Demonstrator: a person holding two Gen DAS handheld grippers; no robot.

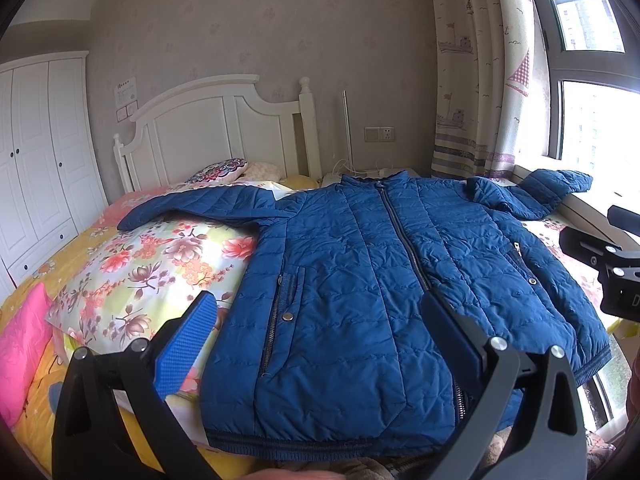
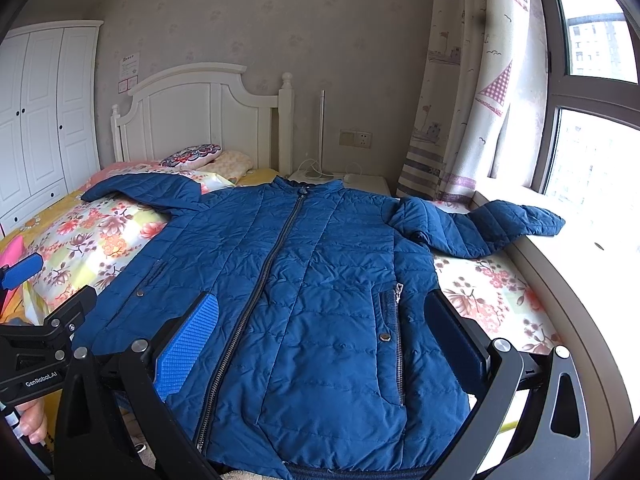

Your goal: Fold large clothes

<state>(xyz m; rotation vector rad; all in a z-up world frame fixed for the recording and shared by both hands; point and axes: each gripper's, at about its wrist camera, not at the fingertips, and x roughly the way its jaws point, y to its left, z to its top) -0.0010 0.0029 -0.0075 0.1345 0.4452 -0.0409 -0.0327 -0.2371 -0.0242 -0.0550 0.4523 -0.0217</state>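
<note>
Jacket (image 1: 360,280) lies flat under both wide-open tools; only the right view shows its zipper pull (image 2: 398,290).

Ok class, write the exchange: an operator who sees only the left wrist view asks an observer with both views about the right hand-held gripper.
Operator: Only the body of the right hand-held gripper shows at my edge. Open or shut?
Observer: Open, its fingers spread wide.
Operator: What does it face?
Observer: The lower front of the jacket. The zipper and a zipped pocket lie between the fingers in the right wrist view.
</note>
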